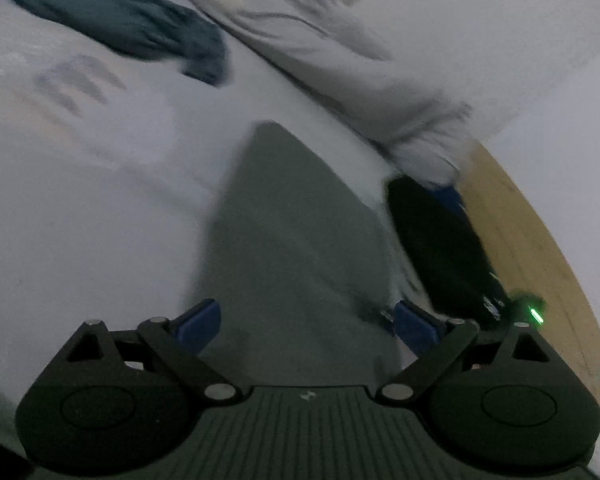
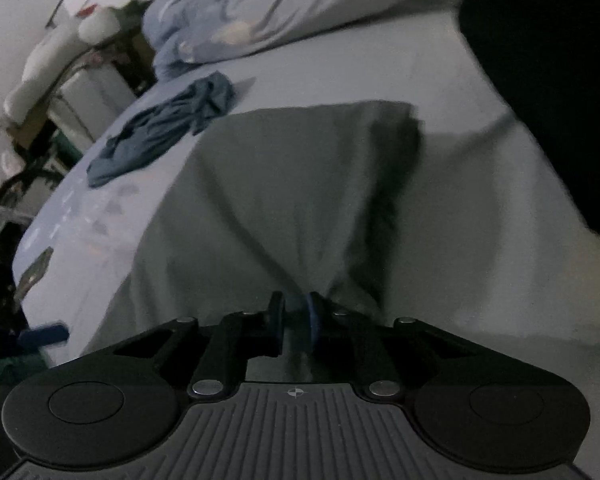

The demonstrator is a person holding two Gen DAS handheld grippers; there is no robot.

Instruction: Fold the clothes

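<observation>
Presently the right gripper (image 2: 296,318) is clenched on the near hem of the grey cotton garment (image 2: 284,184) spread mid-bed on the pale blue bedsheet (image 2: 340,72), apparently anchoring it for folding, while the left gripper (image 1: 306,322) hovers released above it.

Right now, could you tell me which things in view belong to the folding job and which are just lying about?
Part of the job:
- grey garment, pinched by the right gripper
- left gripper, open above it
- crumpled dark blue garment, possibly next

Lying about:
- patterned duvet
- bed sheet
- wooden floor
</observation>
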